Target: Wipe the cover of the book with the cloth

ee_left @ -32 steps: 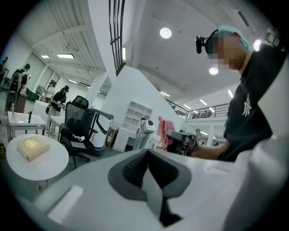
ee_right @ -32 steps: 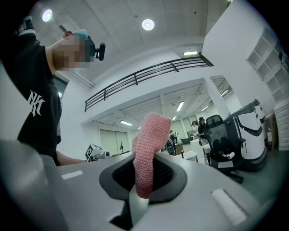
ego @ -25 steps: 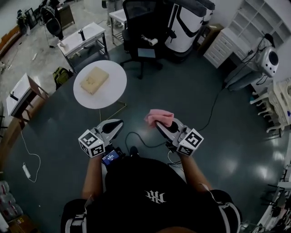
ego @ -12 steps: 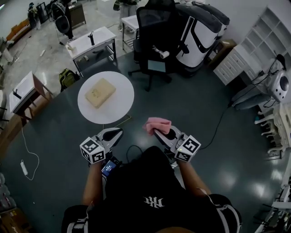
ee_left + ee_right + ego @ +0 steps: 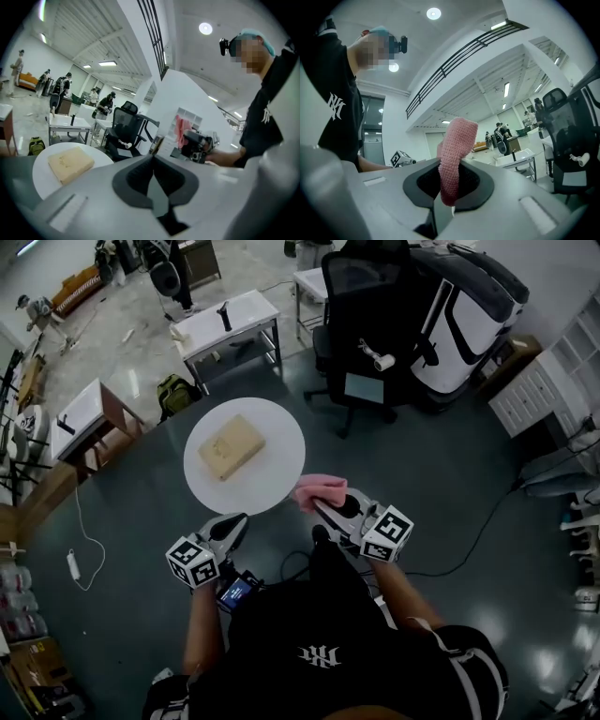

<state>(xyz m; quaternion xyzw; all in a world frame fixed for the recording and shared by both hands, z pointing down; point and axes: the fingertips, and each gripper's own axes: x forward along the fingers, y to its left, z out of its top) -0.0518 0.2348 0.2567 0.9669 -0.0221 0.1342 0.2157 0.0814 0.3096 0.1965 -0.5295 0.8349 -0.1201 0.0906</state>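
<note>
A tan book [image 5: 230, 446] lies flat on the round white table [image 5: 281, 442]; the left gripper view shows the same book [image 5: 70, 162] at lower left. My right gripper [image 5: 319, 502] is shut on a pink knitted cloth [image 5: 322, 491], which hangs just off the table's near right rim. In the right gripper view the cloth [image 5: 456, 154] stands up between the closed jaws. My left gripper [image 5: 234, 524] is shut and empty, held just short of the table's near edge, its jaws pressed together in the left gripper view [image 5: 153, 161].
A black office chair [image 5: 361, 324] stands behind the table. A white desk [image 5: 225, 320] is at the back left, another small desk [image 5: 84, 418] at the left. Cables [image 5: 450, 549] run over the dark floor. Several people stand in the far background.
The person has walked toward the round table. Both grippers have come close to its near rim, the pink cloth still in the right one.
</note>
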